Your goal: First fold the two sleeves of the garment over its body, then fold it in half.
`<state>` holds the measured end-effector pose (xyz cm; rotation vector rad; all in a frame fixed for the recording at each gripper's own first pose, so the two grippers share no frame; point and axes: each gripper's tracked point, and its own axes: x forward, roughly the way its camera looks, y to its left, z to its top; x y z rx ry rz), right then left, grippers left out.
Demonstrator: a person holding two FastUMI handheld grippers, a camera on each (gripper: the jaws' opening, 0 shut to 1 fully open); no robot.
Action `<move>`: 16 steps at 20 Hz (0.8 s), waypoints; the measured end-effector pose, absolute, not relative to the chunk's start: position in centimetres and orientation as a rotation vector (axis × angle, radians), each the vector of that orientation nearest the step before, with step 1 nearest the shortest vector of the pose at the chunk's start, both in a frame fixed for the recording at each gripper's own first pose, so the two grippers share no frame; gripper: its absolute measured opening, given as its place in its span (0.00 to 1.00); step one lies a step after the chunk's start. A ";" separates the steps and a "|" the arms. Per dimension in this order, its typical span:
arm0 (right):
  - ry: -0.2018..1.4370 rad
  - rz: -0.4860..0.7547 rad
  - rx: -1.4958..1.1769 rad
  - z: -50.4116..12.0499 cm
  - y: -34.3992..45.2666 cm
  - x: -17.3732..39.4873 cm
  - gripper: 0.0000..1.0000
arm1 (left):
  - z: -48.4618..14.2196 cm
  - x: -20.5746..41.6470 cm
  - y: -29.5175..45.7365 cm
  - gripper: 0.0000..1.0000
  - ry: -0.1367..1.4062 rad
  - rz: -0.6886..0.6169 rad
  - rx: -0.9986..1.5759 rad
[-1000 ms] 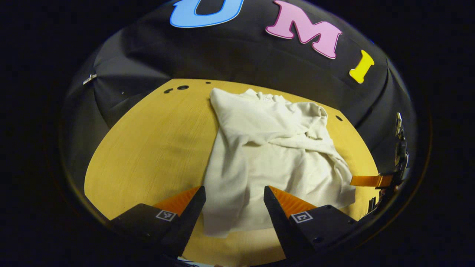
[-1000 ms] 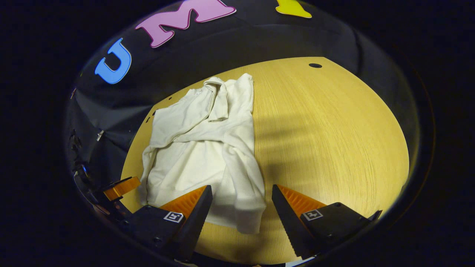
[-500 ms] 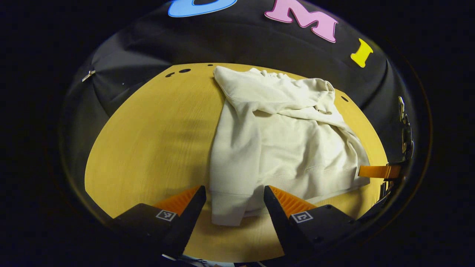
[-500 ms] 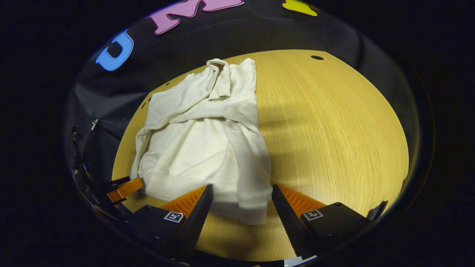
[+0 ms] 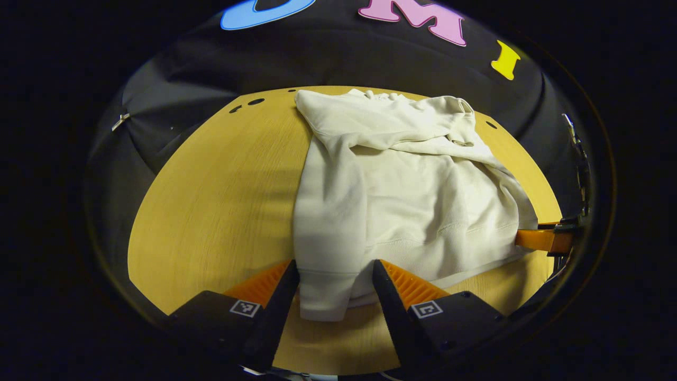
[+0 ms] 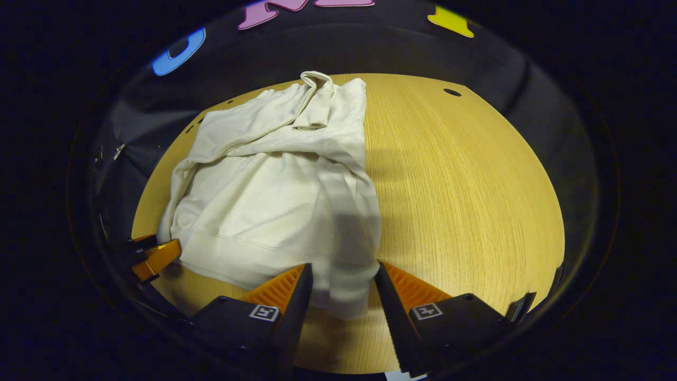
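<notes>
With both sleeves lying over the sweatshirt (image 5: 402,196) on the tabletop (image 5: 211,201), my left gripper (image 5: 332,275) and right gripper (image 6: 341,278) straddle its near corners, fingers apart, and I risk pinching only cuffs, undoing the fold.

I see the garment (image 5: 407,180) as soft, matt cloth with ribbed cuffs and hem. Beneath it, the table (image 5: 222,190) looks like smooth wood with fine grain. Behind the table, the wall (image 5: 338,58) is matt cloth.
</notes>
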<state>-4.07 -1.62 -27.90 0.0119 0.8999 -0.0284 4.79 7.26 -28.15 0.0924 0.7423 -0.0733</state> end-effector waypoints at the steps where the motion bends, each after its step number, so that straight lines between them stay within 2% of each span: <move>1: 0.902 -0.020 0.020 -28.1 -1.2 -3.9 0.52 | -28.1 4.8 6.9 0.77 0.739 -0.086 0.095; 2: 0.914 -0.002 0.036 -27.9 -0.4 -4.2 0.56 | -28.1 4.7 6.3 0.59 0.732 -0.102 0.090; 3: 0.922 0.010 0.047 -28.1 0.1 -4.1 0.46 | -28.0 4.8 5.8 0.53 0.729 -0.105 0.082; 4: 0.927 0.025 0.046 -28.1 0.4 -4.0 0.20 | -28.2 4.9 5.5 0.27 0.726 -0.097 0.079; 5: 0.932 0.021 0.051 -28.1 0.5 -4.0 0.20 | -28.1 4.9 5.4 0.24 0.723 -0.089 0.080; 6: 0.926 0.052 0.077 -28.0 1.1 -4.2 0.12 | -28.1 5.0 5.2 0.16 0.720 -0.080 0.071; 8: 0.915 0.078 0.140 -27.9 1.6 -4.1 0.06 | -28.0 5.0 5.1 0.09 0.726 -0.080 0.034; 9: 0.918 0.081 0.143 -28.0 1.5 -3.9 0.06 | -27.8 5.0 5.0 0.07 0.736 -0.091 0.012; 12: 0.906 0.088 0.154 -27.1 1.8 -3.5 0.06 | -26.8 5.1 5.1 0.06 0.748 -0.107 -0.057; 16: 0.859 0.127 0.155 -24.6 2.9 -2.1 0.06 | -22.6 5.9 4.6 0.07 0.692 -0.127 -0.107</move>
